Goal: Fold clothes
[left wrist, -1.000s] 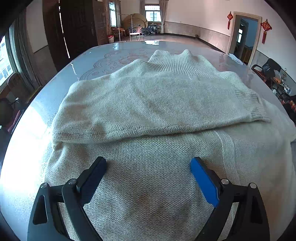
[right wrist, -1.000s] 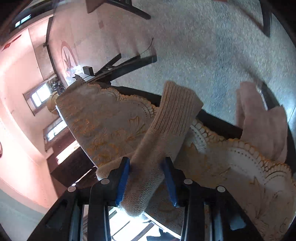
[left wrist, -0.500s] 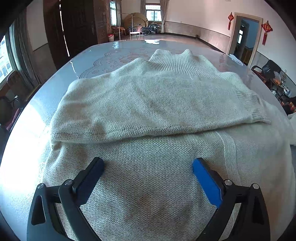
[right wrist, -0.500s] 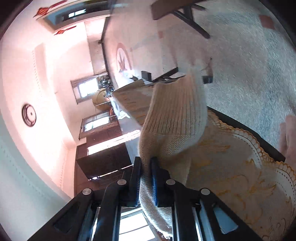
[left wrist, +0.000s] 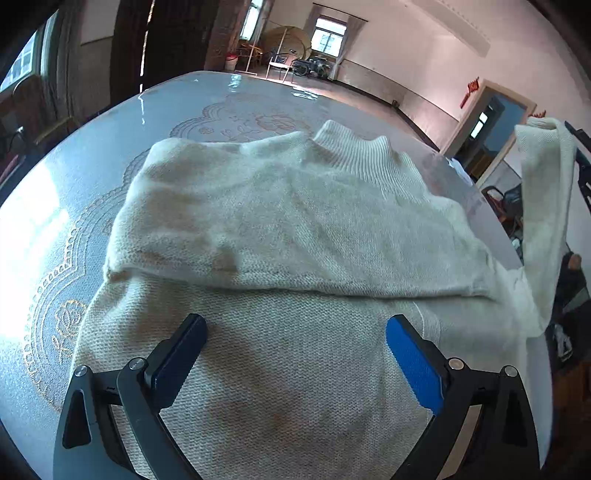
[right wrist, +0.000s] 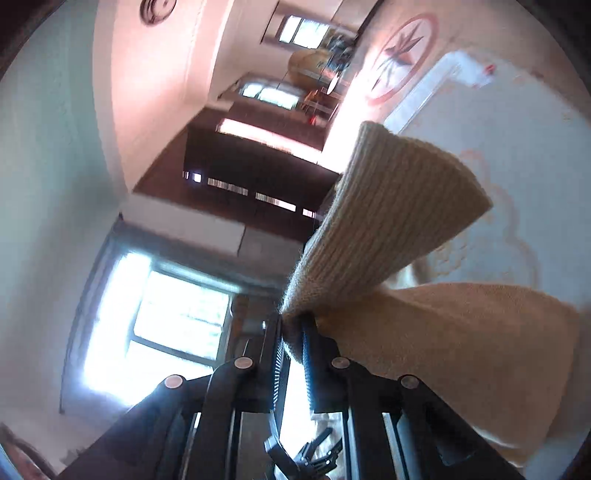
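A glossy table [left wrist: 110,155] with a gold floral border pattern filled the foreground, catching glare from a window [left wrist: 22,62] at the left. Behind it stood a dark cabinet [left wrist: 166,37], and at the far end of the room a chair [left wrist: 280,64] sat before a second window [left wrist: 327,37]. A doorway [left wrist: 491,122] with a red ornament [left wrist: 471,90] beside it opened on the right wall, and a round fitting [right wrist: 157,9] showed on the ceiling.

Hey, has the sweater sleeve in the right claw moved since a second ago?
Yes. The sleeve has been lifted from hanging below the table edge to above it.
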`<state>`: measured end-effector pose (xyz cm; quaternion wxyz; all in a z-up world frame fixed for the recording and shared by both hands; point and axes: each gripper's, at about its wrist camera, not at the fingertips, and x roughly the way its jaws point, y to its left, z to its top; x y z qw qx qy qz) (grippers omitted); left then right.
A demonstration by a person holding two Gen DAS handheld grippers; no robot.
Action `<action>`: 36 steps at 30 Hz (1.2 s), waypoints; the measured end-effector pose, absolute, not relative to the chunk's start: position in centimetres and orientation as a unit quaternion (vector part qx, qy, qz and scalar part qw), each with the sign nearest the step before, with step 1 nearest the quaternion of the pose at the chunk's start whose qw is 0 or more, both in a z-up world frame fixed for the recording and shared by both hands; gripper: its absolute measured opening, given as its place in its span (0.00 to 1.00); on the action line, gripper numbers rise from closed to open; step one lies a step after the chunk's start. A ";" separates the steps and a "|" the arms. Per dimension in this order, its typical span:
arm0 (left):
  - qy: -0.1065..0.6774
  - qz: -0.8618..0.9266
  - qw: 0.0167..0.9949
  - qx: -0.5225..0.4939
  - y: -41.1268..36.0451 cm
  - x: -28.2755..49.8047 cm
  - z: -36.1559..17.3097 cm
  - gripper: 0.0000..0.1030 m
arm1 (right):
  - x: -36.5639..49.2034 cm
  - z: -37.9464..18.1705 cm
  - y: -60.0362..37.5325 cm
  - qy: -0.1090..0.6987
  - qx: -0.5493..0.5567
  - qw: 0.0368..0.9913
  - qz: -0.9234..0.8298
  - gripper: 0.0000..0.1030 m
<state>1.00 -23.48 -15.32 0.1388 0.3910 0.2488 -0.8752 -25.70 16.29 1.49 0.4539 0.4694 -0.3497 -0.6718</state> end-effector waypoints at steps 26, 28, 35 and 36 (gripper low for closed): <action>0.417 -0.797 0.047 0.434 -35.0 -9.5 -14.6 0.96 | -13.3 -9.6 10.3 -0.026 0.577 0.325 -0.749 0.33; 0.445 -0.781 0.044 0.435 -35.2 -9.8 -15.5 0.96 | -12.9 -10.4 11.5 -0.051 0.582 0.315 -0.748 0.33; 0.440 -0.781 0.021 0.442 -33.9 -11.3 -15.4 0.96 | -13.1 -12.3 12.1 -0.041 0.592 0.268 -0.759 0.31; 0.445 -0.780 0.013 0.440 -33.6 -11.6 -15.3 0.96 | -13.0 -12.4 11.9 -0.037 0.591 0.266 -0.761 0.31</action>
